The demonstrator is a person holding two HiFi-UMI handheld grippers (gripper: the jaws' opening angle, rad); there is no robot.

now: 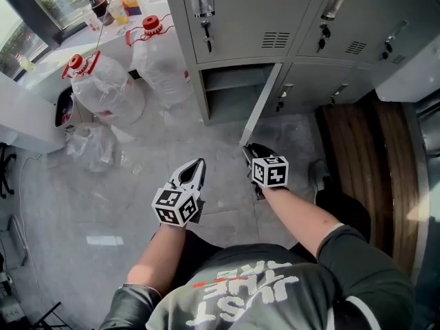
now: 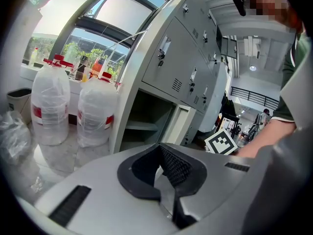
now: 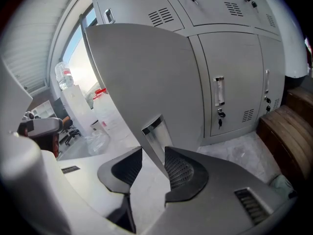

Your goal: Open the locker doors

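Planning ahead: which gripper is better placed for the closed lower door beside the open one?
Probably right: the right gripper, jaws apart, sits by the open door, nearer that closed door; the left gripper is shut.

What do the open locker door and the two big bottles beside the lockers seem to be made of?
Open locker door: probably painted sheet metal, matte grey, thin and flat, with a shiny metal handle recess. Big bottles: likely clear plastic, with translucent, slightly crinkled walls.

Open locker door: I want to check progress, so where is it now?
In the head view's centre, the open locker door stands out from the bottom-left compartment, its free edge between the right gripper's parted jaws.
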